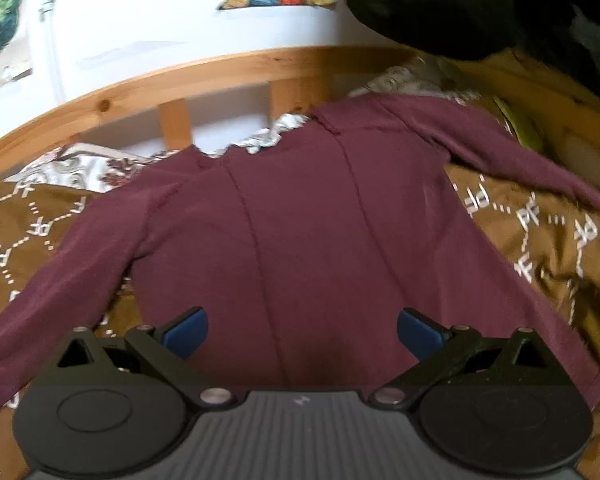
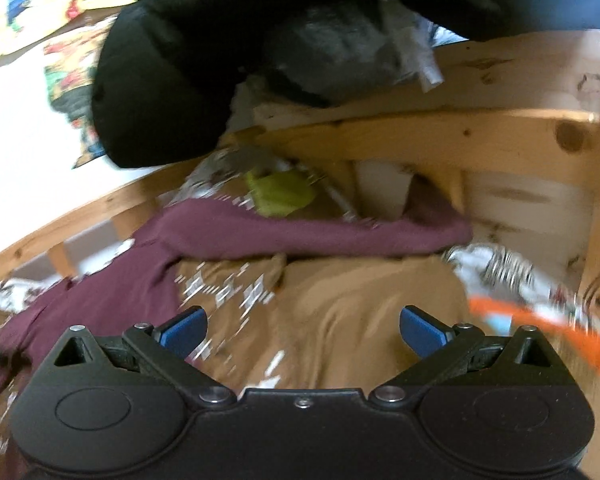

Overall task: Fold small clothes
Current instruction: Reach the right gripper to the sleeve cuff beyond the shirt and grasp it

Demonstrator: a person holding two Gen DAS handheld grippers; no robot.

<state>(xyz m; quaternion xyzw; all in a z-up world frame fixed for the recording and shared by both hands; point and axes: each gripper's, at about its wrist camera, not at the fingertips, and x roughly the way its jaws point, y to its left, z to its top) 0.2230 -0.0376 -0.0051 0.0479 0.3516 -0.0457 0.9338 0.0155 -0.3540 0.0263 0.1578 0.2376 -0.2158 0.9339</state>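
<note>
A maroon long-sleeved top [image 1: 300, 220] lies spread flat on a brown bedspread [image 1: 540, 240] printed with white lettering and dotted diamonds. Its body runs from the near edge of the left wrist view up toward the far side, neckline farthest away, with one sleeve reaching down to the near left and the other stretching out to the far right. In the right wrist view the same top sits to the left and far side, its right sleeve [image 2: 320, 232] lying across the bedspread toward a wooden post.

The left gripper [image 1: 302, 330] hangs directly over the lower part of the top, its blue-padded fingers [image 1: 186, 332] spread wide apart and holding nothing — whether the pads touch the cloth cannot be told. The right gripper [image 2: 303, 330] is likewise released, jaws wide, positioned over bare brown bedspread to the right of the garment.

Beyond the neckline a patch of white paisley-patterned fabric [image 1: 80, 168] shows, and behind it a curved wooden bed rail [image 1: 180, 80] with short slats. A black padded garment [image 2: 180, 80] hangs over the far right corner. Near it lies a yellow-green item [image 2: 280, 196], blurred. An orange streak [image 2: 540, 320] crosses the near right of the right wrist view — too smeared to identify.
</note>
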